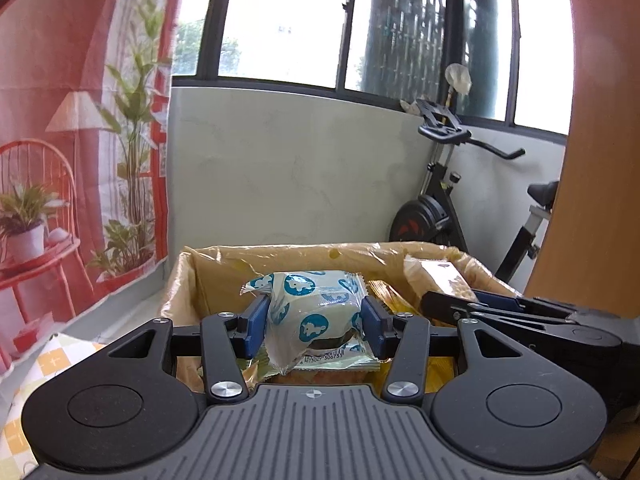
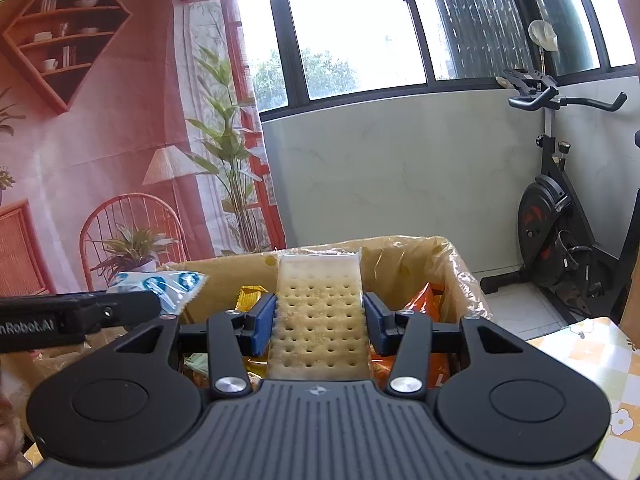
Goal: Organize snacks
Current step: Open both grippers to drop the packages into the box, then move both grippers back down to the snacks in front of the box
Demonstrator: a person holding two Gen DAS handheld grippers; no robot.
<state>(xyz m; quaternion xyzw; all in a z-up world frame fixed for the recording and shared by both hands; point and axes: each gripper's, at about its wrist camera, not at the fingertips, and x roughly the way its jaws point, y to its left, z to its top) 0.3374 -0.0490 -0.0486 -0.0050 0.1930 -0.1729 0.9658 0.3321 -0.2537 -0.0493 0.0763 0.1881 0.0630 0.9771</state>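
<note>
A cardboard box (image 1: 216, 280) lined with clear plastic stands ahead and holds several snack bags. In the left wrist view my left gripper (image 1: 315, 320) is over the box, shut on a white packet with blue round prints (image 1: 312, 304); both blue pads touch its sides. The right gripper (image 1: 476, 304) comes in from the right with a cracker packet (image 1: 440, 276). In the right wrist view my right gripper (image 2: 320, 322) is shut on that long clear packet of dotted crackers (image 2: 320, 304) over the box (image 2: 460, 276). The left gripper (image 2: 152, 300) and its packet (image 2: 172, 284) show at the left.
Orange bags (image 2: 424, 300) and a yellow packet (image 2: 250, 294) lie in the box. An exercise bike (image 2: 560, 216) stands behind to the right, below the windows. A printed red backdrop (image 1: 60, 120) hangs at the left. A yellow checked tablecloth (image 2: 592, 352) shows at the lower right.
</note>
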